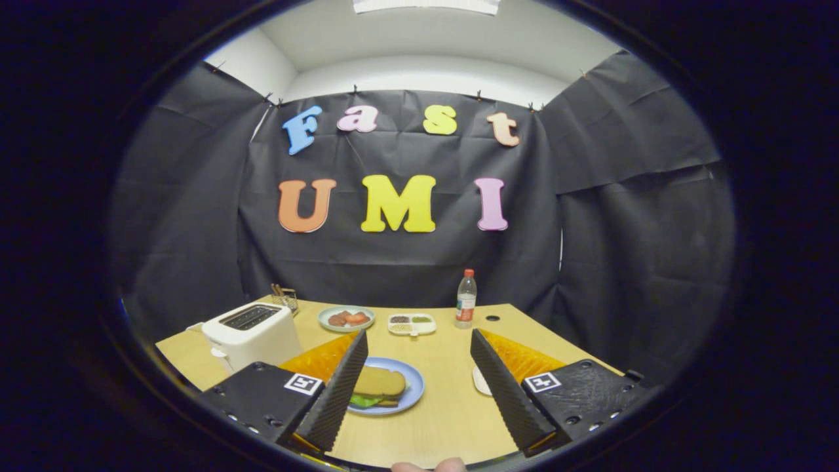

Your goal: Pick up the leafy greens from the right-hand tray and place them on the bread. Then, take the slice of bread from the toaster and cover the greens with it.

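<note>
On a blue plate (409, 393) lies a brown slice of bread (381, 381) with leafy greens (362, 400) sticking out from under its near edge. The plate sits low between my fingers, partly behind the left finger. My gripper (419, 335) is open, held above the table, with nothing between the fingers. The white toaster (252, 333) stands to the left beyond the left finger; its top slots look dark. A white tray (480, 383) peeks out from behind the right finger, and its contents are hidden.
Farther back on the wooden table (446, 419) are a plate of red food (346, 318), a divided white dish (411, 324), a plastic bottle (466, 298) and a small wire basket (285, 299). A person's fingertip (429, 466) shows at the near edge.
</note>
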`<action>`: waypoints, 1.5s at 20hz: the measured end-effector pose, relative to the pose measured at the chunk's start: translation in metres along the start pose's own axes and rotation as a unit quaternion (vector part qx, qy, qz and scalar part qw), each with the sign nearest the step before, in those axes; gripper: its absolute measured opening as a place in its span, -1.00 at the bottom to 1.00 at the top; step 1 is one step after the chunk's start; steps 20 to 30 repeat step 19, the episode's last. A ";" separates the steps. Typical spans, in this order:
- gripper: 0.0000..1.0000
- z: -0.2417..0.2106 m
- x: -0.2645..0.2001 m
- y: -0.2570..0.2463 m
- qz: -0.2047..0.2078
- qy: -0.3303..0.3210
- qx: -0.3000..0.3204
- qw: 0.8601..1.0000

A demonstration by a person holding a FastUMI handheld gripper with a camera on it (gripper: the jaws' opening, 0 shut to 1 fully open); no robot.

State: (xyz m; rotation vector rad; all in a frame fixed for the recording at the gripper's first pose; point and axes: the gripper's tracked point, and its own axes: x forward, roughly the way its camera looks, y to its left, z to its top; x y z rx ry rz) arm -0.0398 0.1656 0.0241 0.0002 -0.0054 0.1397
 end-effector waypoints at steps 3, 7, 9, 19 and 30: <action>0.91 0.002 -0.024 0.010 0.014 -0.010 -0.001 1.000; 0.91 -0.005 -0.040 0.027 0.032 -0.007 0.002 0.999; 0.91 -0.008 -0.041 0.034 0.039 -0.002 0.007 0.999; 0.91 -0.009 -0.033 0.038 0.038 0.006 0.010 0.999; 0.91 -0.009 -0.033 0.038 0.038 0.006 0.010 0.999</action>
